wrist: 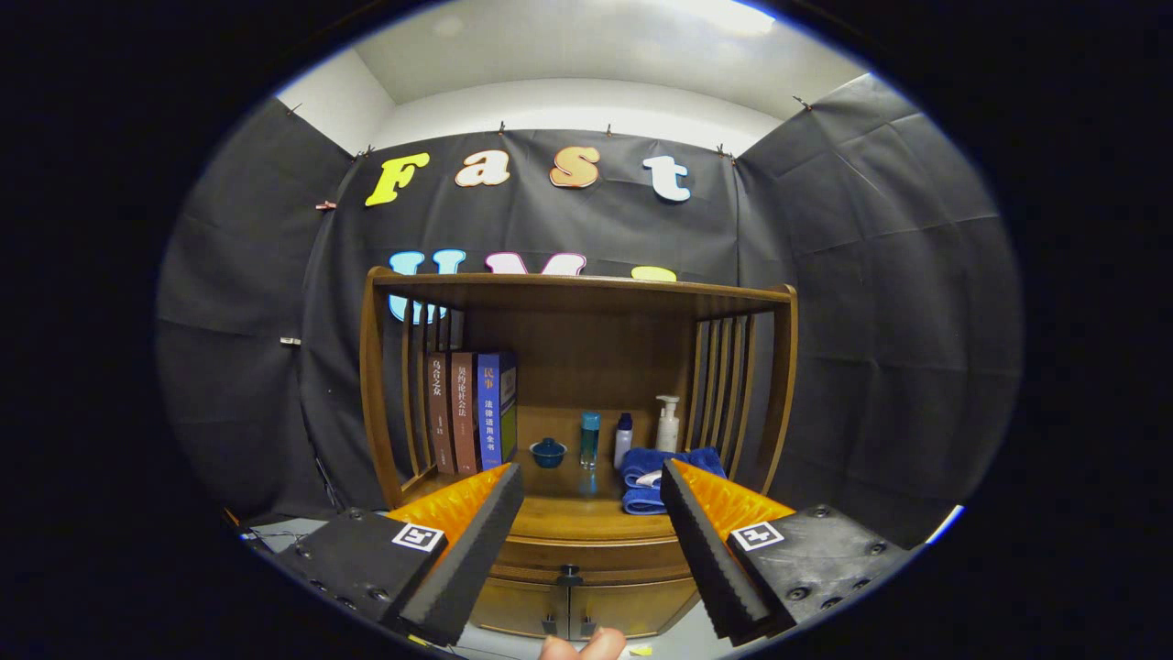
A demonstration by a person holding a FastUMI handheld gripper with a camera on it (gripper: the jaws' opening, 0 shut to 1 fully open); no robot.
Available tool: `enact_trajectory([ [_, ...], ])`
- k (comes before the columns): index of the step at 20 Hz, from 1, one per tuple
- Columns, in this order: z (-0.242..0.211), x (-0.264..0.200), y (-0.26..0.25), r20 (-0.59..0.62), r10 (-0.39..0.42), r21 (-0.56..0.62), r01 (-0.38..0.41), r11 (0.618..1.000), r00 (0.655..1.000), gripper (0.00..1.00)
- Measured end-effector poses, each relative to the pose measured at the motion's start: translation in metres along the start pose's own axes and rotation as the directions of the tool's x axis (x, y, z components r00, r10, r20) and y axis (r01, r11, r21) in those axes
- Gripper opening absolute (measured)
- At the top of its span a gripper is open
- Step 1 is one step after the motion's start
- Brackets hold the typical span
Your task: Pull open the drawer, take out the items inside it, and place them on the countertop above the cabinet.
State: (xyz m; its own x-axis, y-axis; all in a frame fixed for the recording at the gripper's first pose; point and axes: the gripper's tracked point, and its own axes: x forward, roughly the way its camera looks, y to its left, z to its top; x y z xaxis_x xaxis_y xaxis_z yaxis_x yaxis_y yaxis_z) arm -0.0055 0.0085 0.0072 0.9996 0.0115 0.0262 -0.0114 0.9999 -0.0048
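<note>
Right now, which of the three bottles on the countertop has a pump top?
The white bottle, rightmost, behind the blue towels. The teal bottle and the blue-capped one have plain caps. The gripper is open, short of the cabinet.

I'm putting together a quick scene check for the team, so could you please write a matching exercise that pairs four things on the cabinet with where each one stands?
Things:
1. books
2. blue bowl
3. white pump bottle
4. blue towels

Places:
A. folded on the countertop, beside the right finger
B. upright against the left slats
C. behind the towels, near the right slats
D. between the books and the teal-capped bottle

Pairs: 1-B, 2-D, 3-C, 4-A

The gripper is open, its fingers apart before the closed drawer.
</note>
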Motion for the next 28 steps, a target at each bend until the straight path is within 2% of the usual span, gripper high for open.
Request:
enact_trajectory([
  [4,-0.007,-0.001,-0.007,0.031,-0.016,-0.003,0.016,1.0,0.999,0.98],
  [7,-0.029,0.003,-0.011,0.033,-0.026,-0.019,0.027,0.999,0.999,0.98],
  [12,-0.086,0.015,-0.009,0.042,-0.05,-0.005,0.05,0.999,0.998,0.98],
  [19,-0.197,0.047,0.005,-0.03,-0.07,-0.006,0.07,0.998,0.997,0.98],
  [22,-0.243,0.068,0.005,-0.077,-0.075,-0.049,0.071,0.996,0.994,0.98],
  [28,-0.291,0.11,0.013,-0.142,-0.062,-0.038,0.057,0.998,0.988,0.98],
])
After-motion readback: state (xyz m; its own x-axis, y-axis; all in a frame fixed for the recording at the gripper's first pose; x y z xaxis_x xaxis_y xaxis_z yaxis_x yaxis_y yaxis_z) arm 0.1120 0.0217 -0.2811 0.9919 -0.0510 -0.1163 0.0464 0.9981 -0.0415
